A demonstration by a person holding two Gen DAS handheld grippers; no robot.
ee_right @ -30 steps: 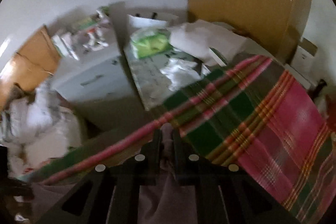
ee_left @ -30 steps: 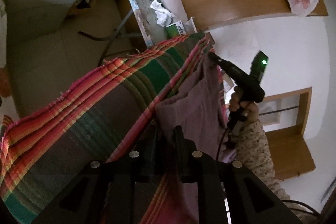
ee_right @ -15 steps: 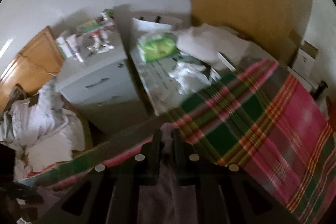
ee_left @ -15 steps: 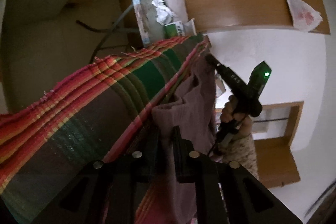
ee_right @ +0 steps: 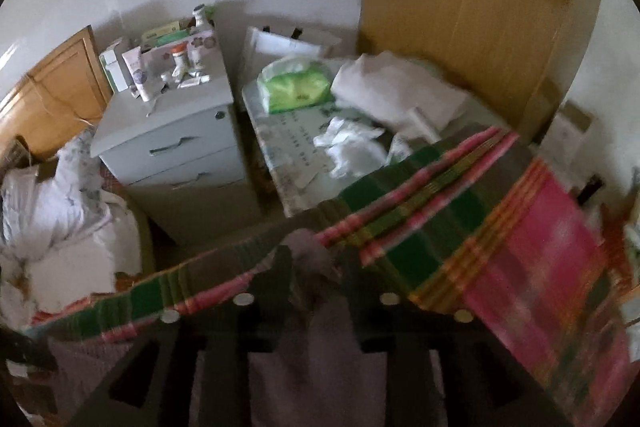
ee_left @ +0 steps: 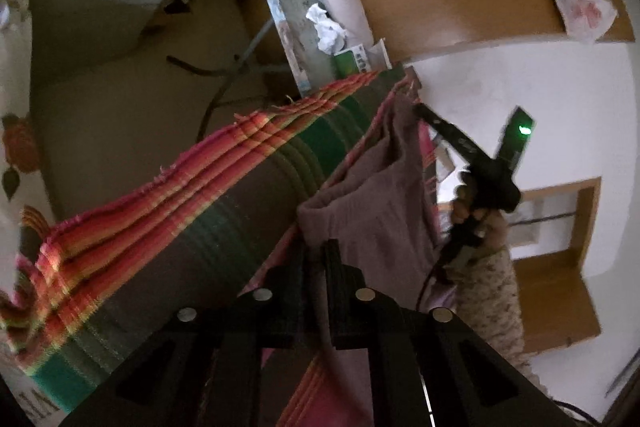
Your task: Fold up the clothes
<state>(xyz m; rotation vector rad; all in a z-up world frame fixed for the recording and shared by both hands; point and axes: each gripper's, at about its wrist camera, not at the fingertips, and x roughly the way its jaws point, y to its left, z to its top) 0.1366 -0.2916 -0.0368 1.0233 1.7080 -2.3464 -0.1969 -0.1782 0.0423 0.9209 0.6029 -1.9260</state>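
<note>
A plaid cloth [ee_left: 200, 219] with pink, green and brown stripes and a mauve reverse hangs stretched between both grippers. My left gripper [ee_left: 316, 255] is shut on a fold of its top edge. In the left wrist view the right gripper [ee_left: 418, 109] touches the cloth's far corner, held by a hand [ee_left: 468, 215] in a speckled sleeve. In the right wrist view the right gripper [ee_right: 316, 263] has its jaws apart, with a mauve wad of the cloth [ee_right: 460, 227] lying between them. The cloth is blurred there.
A grey nightstand [ee_right: 172, 143] with bottles stands ahead. Beside it is a small table [ee_right: 280, 147] bearing a green tissue pack [ee_right: 296, 87] and crumpled paper. A wooden wardrobe [ee_right: 472, 7] is behind, and white bedding [ee_right: 68, 195] lies at the left.
The right gripper's fingers have spread apart; they were tight on the cloth before. The left gripper stays shut on the cloth, which now sags and bunches more at the lower left.
</note>
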